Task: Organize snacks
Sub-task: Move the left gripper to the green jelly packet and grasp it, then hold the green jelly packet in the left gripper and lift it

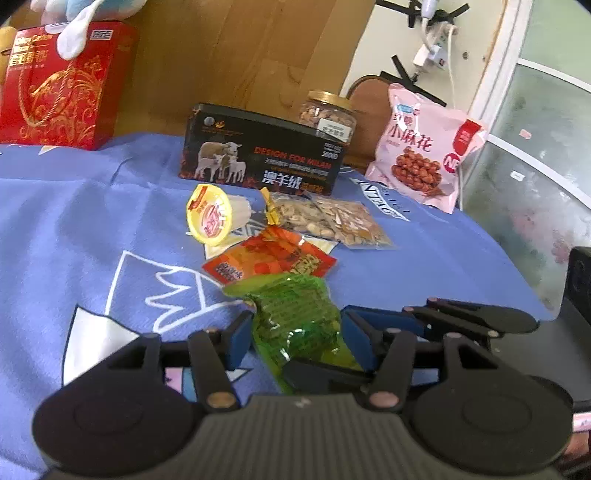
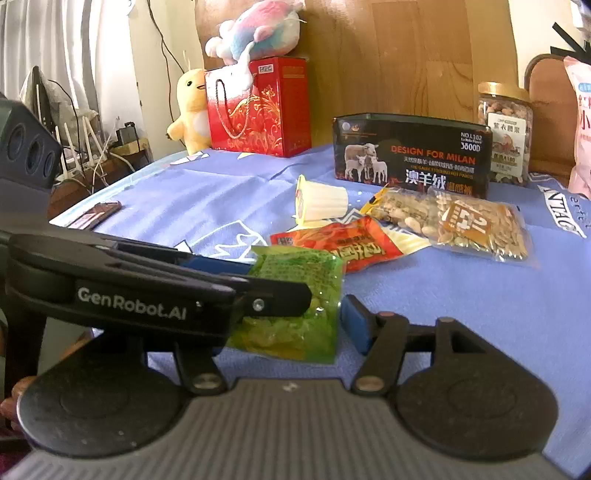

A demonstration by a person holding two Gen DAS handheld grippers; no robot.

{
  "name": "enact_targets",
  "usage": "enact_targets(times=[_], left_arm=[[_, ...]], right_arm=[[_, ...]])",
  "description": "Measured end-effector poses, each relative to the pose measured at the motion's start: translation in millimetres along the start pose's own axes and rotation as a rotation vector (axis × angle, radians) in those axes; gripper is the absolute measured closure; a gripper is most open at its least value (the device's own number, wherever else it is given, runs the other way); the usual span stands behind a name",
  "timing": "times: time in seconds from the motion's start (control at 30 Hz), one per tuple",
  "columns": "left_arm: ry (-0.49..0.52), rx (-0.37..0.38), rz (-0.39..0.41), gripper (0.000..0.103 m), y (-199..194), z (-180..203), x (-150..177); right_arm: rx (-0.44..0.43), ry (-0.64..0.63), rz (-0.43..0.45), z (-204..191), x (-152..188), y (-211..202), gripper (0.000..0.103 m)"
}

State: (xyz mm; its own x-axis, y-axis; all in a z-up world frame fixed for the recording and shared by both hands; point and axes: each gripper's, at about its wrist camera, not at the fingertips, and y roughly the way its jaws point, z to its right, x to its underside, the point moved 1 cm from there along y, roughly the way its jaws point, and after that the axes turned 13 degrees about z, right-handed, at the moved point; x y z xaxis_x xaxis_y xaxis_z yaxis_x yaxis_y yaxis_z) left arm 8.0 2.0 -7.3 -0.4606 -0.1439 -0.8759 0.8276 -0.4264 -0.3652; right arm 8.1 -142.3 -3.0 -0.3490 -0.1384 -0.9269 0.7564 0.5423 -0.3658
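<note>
Left wrist view: our left gripper (image 1: 295,338) straddles the green snack packet (image 1: 299,317), blue pads either side. Left pad looks touching or nearly touching the packet's edge, right pad stands off w/ a sliver of gap, so we read it as released, not clamping. The packet lies on the blue tablecloth (image 1: 74,229) near the near edge of the table. Just beyond it, overlapping: the orange-red packet (image 1: 269,260), then the jelly cup (image 1: 214,216) tipped on its side, and the clear bag of seeds and nuts (image 1: 332,221). Further back toward the far edge: black box w/ sheep picture (image 1: 262,155), nut jar (image 1: 328,114) behind it, pink snack bag (image 1: 424,147) leaning at the far right corner, red gift box (image 1: 59,85) at the far left. Our right gripper's fingers (image 1: 461,317) come in from the right, beside the packet

Right wrist view: our right gripper (image 2: 295,325) is also around the green packet (image 2: 295,306); its right blue pad sits apart from the packet edge, its left pad is hidden behind the left gripper's arm (image 2: 147,291), which crosses in front. Jaws spread, no grip we can see. Behind: orange-red packet (image 2: 343,243), jelly cup (image 2: 321,201), seed bag (image 2: 461,225), black box (image 2: 410,155), jar (image 2: 506,129), red gift box (image 2: 262,107) w/ a plush toy (image 2: 258,33) on top, yellow plush (image 2: 192,110) at the far left corner
</note>
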Motion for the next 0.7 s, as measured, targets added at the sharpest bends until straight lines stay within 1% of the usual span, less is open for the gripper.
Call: enact_targets(times=[0.1, 0.13, 0.4, 0.7], left_arm=[[0.010, 0.027, -0.002, 0.036, 2.7, 2.2, -0.7], [0.015, 0.030, -0.005, 0.035, 4.2, 3.4, -1.2], [0.009, 0.022, 0.007, 0.035, 3.6, 4.3, 1.1], [0.009, 0.010, 0.014, 0.036, 2.9, 4.6, 1.3]], right_arm=[[0.001, -0.014, -0.002, -1.6, 0.5, 0.3, 0.037], [-0.002, -0.011, -0.002, -0.9, 0.4, 0.2, 0.037], [-0.021, -0.002, -0.003, 1.2, 0.2, 0.3, 0.034], [-0.032, 0.004, -0.003, 3.2, 0.3, -0.8, 0.034]])
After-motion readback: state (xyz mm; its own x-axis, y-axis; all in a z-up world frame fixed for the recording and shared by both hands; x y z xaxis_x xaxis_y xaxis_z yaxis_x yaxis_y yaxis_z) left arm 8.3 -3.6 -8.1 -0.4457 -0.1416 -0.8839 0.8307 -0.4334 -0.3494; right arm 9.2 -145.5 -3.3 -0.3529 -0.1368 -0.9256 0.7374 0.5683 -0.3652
